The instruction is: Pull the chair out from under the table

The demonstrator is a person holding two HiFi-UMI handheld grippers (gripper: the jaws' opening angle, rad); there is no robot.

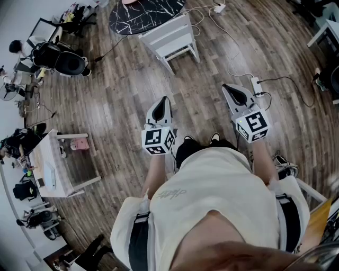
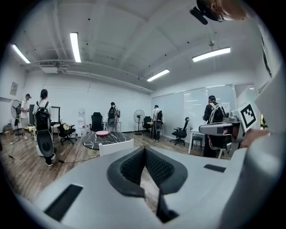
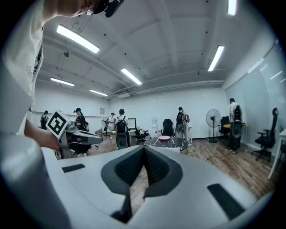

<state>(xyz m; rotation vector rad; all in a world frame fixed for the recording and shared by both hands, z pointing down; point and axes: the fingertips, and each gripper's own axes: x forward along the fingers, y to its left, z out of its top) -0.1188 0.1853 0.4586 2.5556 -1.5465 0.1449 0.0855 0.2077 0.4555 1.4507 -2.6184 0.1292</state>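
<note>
A white chair (image 1: 172,39) stands tucked against a round black marble-topped table (image 1: 145,13) at the far end of the wooden floor. Both grippers are held out at waist height, well short of the chair. My left gripper (image 1: 161,106) is shut with nothing in it, and so is my right gripper (image 1: 233,92). In the left gripper view the left gripper (image 2: 144,150) points level toward the chair's back (image 2: 115,146) and the table (image 2: 96,139). The right gripper (image 3: 144,148) in its own view faces the same chair (image 3: 172,150) and table (image 3: 169,143).
A power strip (image 1: 257,84) and cables lie on the floor right of my right gripper. A white desk (image 1: 53,164) stands at the left and another at the far right (image 1: 323,32). Office chairs, a standing fan (image 2: 139,117) and several people fill the room's far side.
</note>
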